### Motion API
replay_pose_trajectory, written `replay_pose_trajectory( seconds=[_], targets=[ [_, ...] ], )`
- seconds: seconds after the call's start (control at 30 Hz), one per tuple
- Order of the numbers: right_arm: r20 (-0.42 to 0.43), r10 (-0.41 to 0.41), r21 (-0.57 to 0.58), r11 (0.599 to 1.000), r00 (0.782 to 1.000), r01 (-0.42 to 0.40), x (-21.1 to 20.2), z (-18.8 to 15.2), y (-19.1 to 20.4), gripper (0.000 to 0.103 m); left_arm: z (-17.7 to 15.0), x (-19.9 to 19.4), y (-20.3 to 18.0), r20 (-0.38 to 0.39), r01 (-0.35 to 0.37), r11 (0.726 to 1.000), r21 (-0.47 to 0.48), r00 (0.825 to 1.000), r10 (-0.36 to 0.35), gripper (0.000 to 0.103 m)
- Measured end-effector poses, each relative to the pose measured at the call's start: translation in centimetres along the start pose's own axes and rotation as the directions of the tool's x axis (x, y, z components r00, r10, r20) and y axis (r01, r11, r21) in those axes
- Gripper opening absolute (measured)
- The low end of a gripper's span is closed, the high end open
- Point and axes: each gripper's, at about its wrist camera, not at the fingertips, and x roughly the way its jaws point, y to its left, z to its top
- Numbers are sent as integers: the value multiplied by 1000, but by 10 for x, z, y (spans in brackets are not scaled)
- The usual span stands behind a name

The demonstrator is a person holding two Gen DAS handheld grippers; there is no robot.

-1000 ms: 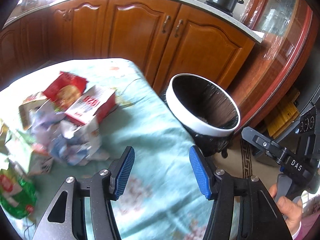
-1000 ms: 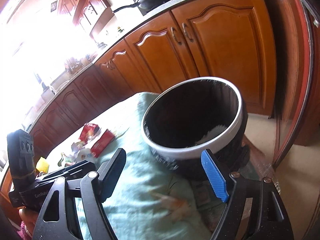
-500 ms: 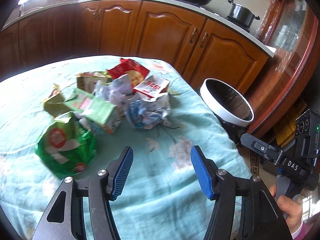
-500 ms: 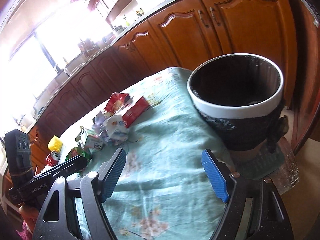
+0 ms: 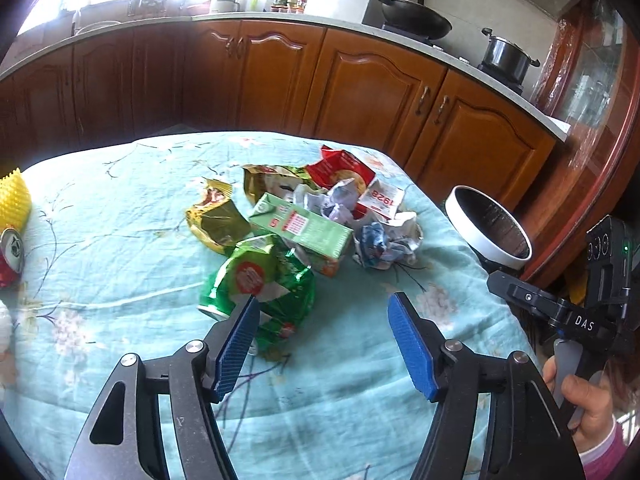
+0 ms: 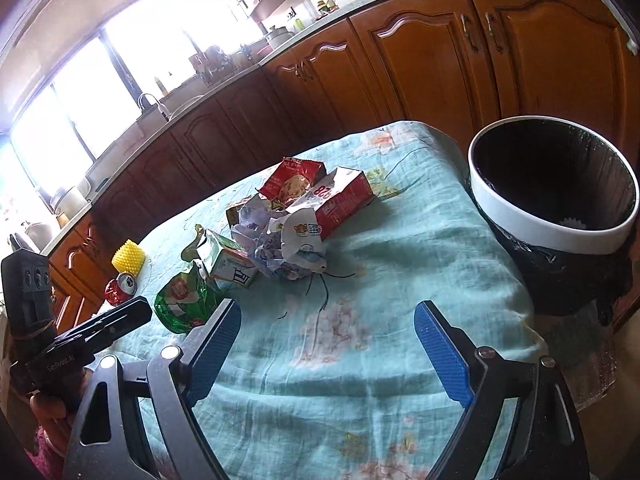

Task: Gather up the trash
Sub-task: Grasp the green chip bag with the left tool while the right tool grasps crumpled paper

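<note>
A heap of trash [image 5: 304, 220] is piled mid-tabletop, toward the far edge, with a green bag [image 5: 260, 284] nearest. The bin [image 6: 552, 196] stands off the right edge. The left gripper [image 5: 322, 340] and right gripper [image 6: 328, 352] are held wide, empty, above the near edge.

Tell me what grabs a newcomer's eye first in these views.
A heap of crumpled wrappers and cartons sits mid-table on the teal floral tablecloth, the green snack bag nearest the open left gripper. Past the table's right edge stands a white-rimmed bin lined in black.
</note>
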Motion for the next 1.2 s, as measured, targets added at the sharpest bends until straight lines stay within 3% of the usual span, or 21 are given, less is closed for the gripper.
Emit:
replay_pose_trajectory(
  seconds=[0.23, 0.43, 0.63, 0.73, 0.77, 0.8, 0.87, 0.93, 1.2],
  targets=[
    [-32, 5, -20, 1000, 999, -6, 24, 9, 11, 90, 11, 11, 32, -26, -24, 1000, -11, 999, 24, 73],
    [-49, 20, -26, 999, 999, -21, 43, 20, 15, 90, 26, 44, 57, -112, 43, 999, -32, 993, -46, 76],
    [-51, 23, -36, 999, 998, -25, 64, 33, 17, 88, 33, 67, 61, -153, 64, 998, -18, 986, -66, 76],
    [-68, 25, -26, 999, 997, -27, 78, 37, 16, 74, 31, 74, 57, -169, 75, 997, -13, 983, -76, 74],
    [-75, 26, -24, 999, 997, -28, 82, 38, 15, 62, 30, 76, 56, -172, 83, 997, -11, 982, -83, 71],
    [-82, 28, -22, 999, 996, -30, 85, 38, 15, 42, 29, 79, 54, -169, 81, 997, -8, 982, -81, 67],
    [-89, 20, -21, 1000, 996, -22, 86, 36, 14, 16, 26, 79, 51, -172, 74, 997, -5, 982, -74, 41],
    [-76, 10, -31, 999, 997, -13, 81, 33, 13, 11, 21, 76, 48, -172, 86, 996, -20, 981, -88, 38],
    [-19, -5, -42, 999, 1000, 4, 37, 23, -2, 11, 8, 57, 9, -132, 87, 996, 37, 988, -81, 36]
  ],
)
